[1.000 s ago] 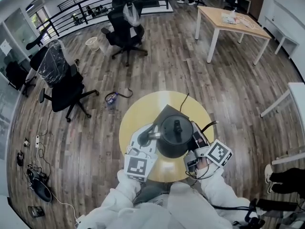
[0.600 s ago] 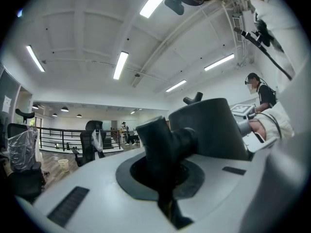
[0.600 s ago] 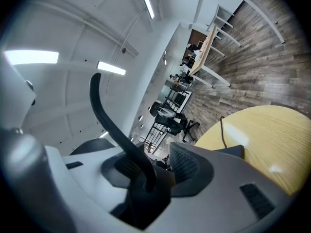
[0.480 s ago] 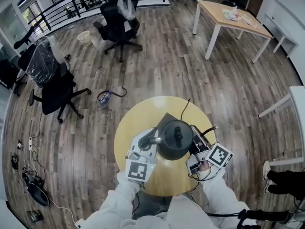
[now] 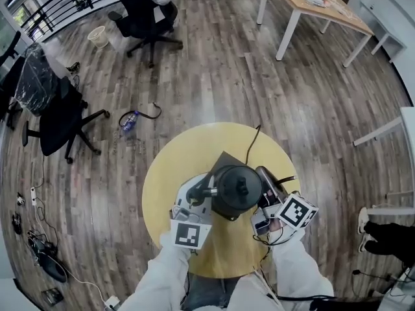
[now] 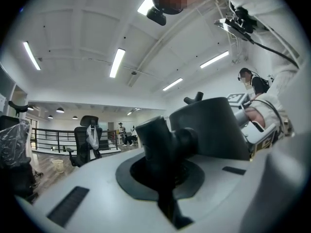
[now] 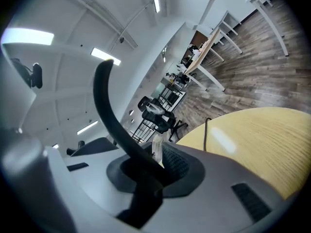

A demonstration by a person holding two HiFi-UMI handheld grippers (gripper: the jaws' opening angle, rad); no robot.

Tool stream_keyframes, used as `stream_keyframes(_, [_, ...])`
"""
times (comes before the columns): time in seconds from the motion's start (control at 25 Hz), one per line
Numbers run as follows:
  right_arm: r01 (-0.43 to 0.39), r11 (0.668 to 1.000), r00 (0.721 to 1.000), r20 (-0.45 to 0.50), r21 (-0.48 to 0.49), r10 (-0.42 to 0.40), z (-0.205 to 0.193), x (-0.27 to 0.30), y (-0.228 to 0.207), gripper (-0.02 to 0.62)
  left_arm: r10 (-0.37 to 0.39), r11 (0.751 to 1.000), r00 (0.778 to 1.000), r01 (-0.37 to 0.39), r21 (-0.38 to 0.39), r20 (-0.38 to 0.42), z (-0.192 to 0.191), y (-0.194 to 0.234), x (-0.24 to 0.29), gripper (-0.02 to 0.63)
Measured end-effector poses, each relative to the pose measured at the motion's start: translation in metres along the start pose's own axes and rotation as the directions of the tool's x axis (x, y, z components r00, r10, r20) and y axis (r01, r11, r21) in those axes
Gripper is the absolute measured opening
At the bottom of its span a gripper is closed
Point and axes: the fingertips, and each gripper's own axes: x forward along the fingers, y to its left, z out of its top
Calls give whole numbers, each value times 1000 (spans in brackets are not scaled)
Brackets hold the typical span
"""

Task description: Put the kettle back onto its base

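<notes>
The black kettle (image 5: 235, 190) stands over the dark square base (image 5: 222, 161) in the middle of the round yellow table (image 5: 174, 164); I cannot tell whether it rests on the base. My left gripper (image 5: 198, 196) is at its left side, shut on the stubby spout (image 6: 163, 140), with the kettle body (image 6: 216, 125) just beyond. My right gripper (image 5: 266, 196) is at its right side. Its jaws have just been closing, and the curved black handle (image 7: 109, 106) runs between them, clamped. The base's cable (image 5: 251, 141) trails to the far table edge.
Black office chairs (image 5: 55, 112) and a wooden table (image 5: 314, 5) stand on the plank floor beyond. A bottle (image 5: 128, 118) lies on the floor left of the round table. A white desk edge (image 5: 405, 131) is at the right. Bare yellow tabletop (image 7: 262, 130) surrounds the base.
Both grippers have come down with the kettle, which now looks smaller and closer to the table. The head view has tilted, so the far room has slid upward.
</notes>
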Motion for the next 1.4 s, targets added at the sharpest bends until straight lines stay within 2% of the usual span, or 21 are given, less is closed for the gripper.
stream_keyframes(0.4, [24, 1000, 1000, -7, 0, -24, -5, 26, -28, 72, 21, 1000, 999, -21, 11, -33, -39, 7, 20, -2])
stream_keyframes(0.6, [42, 999, 999, -12, 20, -42, -8, 29, -42, 72, 5, 1000, 998, -4, 5, -66, -51, 3, 25, -2])
stream_keyframes(1.4, [44, 999, 999, 15, -17, -44, -1, 34, -45, 72, 21, 999, 998, -23, -30, -53, -64, 4, 33, -2])
